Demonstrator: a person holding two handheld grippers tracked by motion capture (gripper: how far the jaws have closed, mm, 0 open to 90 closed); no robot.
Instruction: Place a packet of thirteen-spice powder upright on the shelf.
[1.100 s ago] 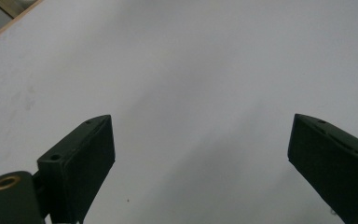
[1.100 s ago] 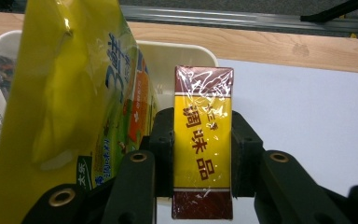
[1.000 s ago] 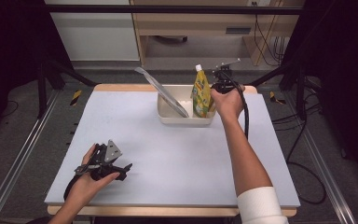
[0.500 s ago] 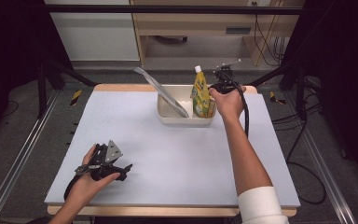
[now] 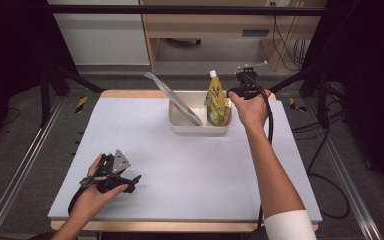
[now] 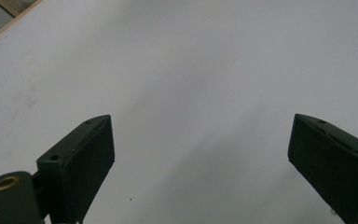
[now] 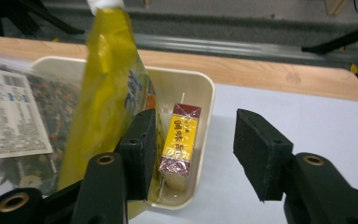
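Tongs first: I'm holding the right tongs (image 7: 191, 154) spread apart w/ nothing between them, hovering at the near right corner of the cream tray (image 7: 204, 140) at the far side of the bench (image 5: 190, 165). Left tongs (image 6: 200, 154) are sitting wide open too, empty, resting low over bare bench near my edge, well apart from the tray.

I'm looking at the yellow pouch (image 7: 107, 93), which is standing upright in the tray w/ its white cap (image 5: 212, 74) on top; my left-hand pad is sitting just beside its lower edge, touching or nearly so, can't tell. A small red-and-yellow box (image 7: 179, 140) is lying in the tray right next to it, approx between my pads. A flat clear packet (image 5: 172, 95) is leaning out over the tray's left rim.

Judging handling: pouch is prob. soft, glossy film, so slippery and squashy, and it'll sag if pinched mid-body. I'm thinking the stiffer neck just under the cap, or a side seam, is the better hold. Box looks rigid and light; pinch across its narrow sides.
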